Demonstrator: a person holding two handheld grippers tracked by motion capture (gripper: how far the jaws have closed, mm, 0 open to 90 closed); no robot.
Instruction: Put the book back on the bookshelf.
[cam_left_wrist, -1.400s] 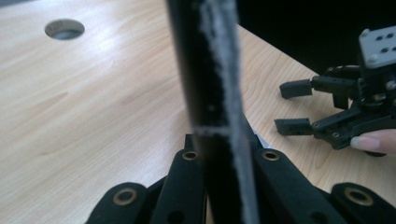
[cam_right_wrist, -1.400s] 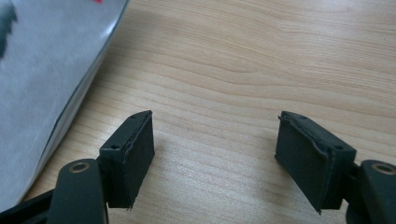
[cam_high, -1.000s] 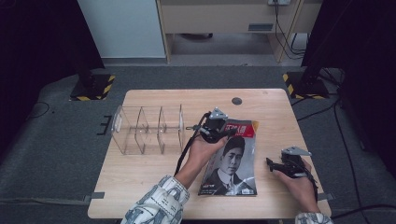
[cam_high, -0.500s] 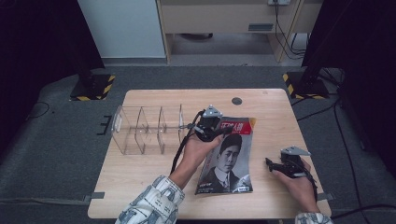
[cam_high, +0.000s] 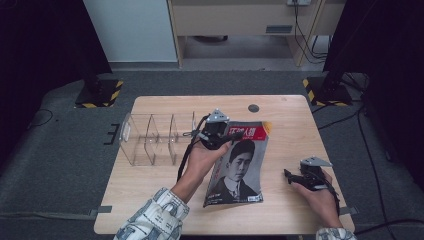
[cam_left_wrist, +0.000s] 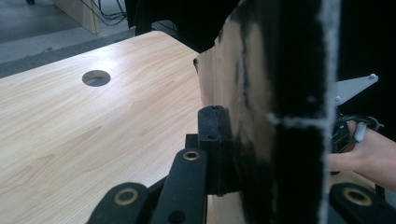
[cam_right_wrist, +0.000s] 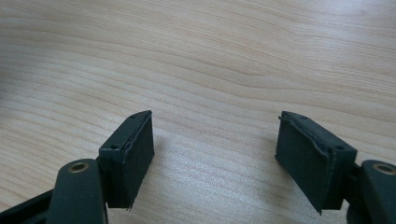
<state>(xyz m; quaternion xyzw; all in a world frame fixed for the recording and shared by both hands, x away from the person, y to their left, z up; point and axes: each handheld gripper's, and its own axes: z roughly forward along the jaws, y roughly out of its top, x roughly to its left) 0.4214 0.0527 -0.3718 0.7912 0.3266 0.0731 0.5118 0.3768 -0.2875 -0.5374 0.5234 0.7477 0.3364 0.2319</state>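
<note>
High view first: the left gripper (cam_high: 231, 136) is over the middle of the desk (cam_high: 165, 185), its jaws closed on the far left edge of a magazine (cam_high: 240, 167) whose cover carries a portrait under a red title band. That held edge is raised off the wood, while the magazine's near edge rests close to the desk's near edge, so the cover tilts. A black cable hangs from this gripper along the person's forearm, which enters from the near edge in a patterned sleeve (cam_high: 150, 220). Left gripper view confirms the grip: the magazine (cam_left_wrist: 243, 93) stands edge-on between the jaws, one black pad (cam_left_wrist: 214, 140) pressed flat against its pale face, the other jaw hidden behind the sheet. A round hole (cam_left_wrist: 96, 77) in the desktop lies beyond, toward the far edge. A clear acrylic divider rack (cam_high: 150, 137) stands at the left side of the desk, just beside the left gripper and apart from the magazine. The right gripper (cam_high: 290, 175) rests near the desk's near right corner, well apart from the magazine's right edge, with a grey plate on top. Right gripper view shows the right gripper (cam_right_wrist: 215, 149) with jaws spread wide, holding nothing, bare wood between its pads (cam_right_wrist: 133, 149).
</note>
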